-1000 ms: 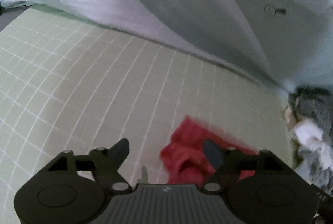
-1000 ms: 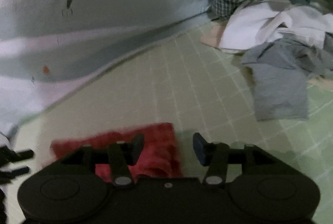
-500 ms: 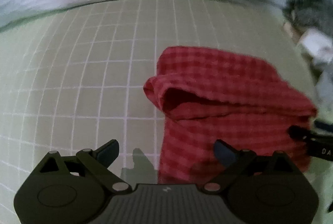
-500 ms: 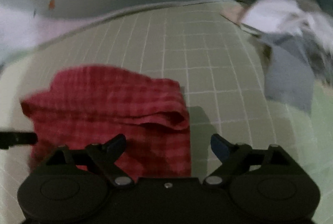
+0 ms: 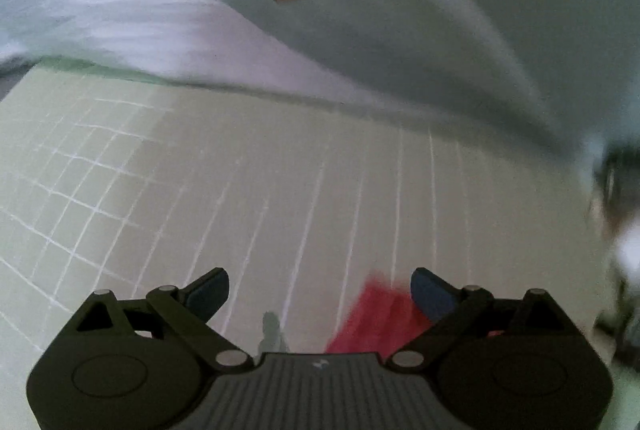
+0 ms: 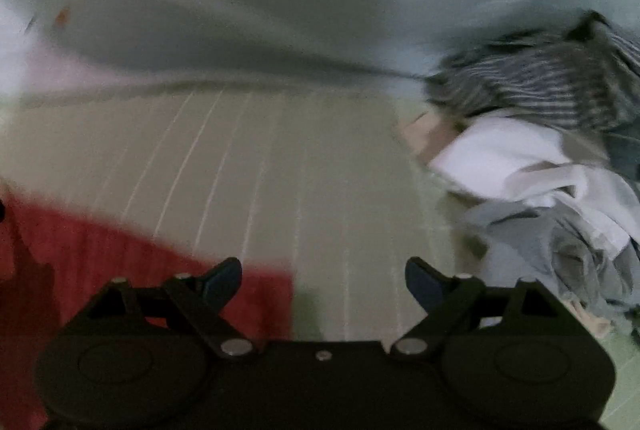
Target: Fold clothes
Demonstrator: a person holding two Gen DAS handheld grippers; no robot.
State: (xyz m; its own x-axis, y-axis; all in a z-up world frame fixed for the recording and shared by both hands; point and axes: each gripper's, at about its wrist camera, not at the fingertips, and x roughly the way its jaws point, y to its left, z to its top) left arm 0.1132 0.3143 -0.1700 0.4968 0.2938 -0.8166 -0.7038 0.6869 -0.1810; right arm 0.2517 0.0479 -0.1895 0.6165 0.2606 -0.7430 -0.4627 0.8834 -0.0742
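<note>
Now that both grippers have let go of the red checked cloth [image 6: 100, 270], it lies folded on the green gridded mat [image 5: 280, 170] and slips toward the near edge of each view. Half a second earlier it filled the middle of both pictures; here only a red corner shows beside the right finger of the left gripper [image 5: 320, 290], and a wider red patch sits at the near left under the right gripper [image 6: 323, 280]. Both sets of jaws have just been opening and now stand wide apart, with bare mat between the fingertips and nothing held. The views are blurred, consistent with the hands swinging away from the cloth. A pale blue sheet [image 5: 400, 30] hangs across the far side, and a pile of unfolded clothes [image 6: 540, 170] waits at the right, well apart from the red cloth. Judged from this, the red piece appears finished, and the pile is the likely next source.
</note>
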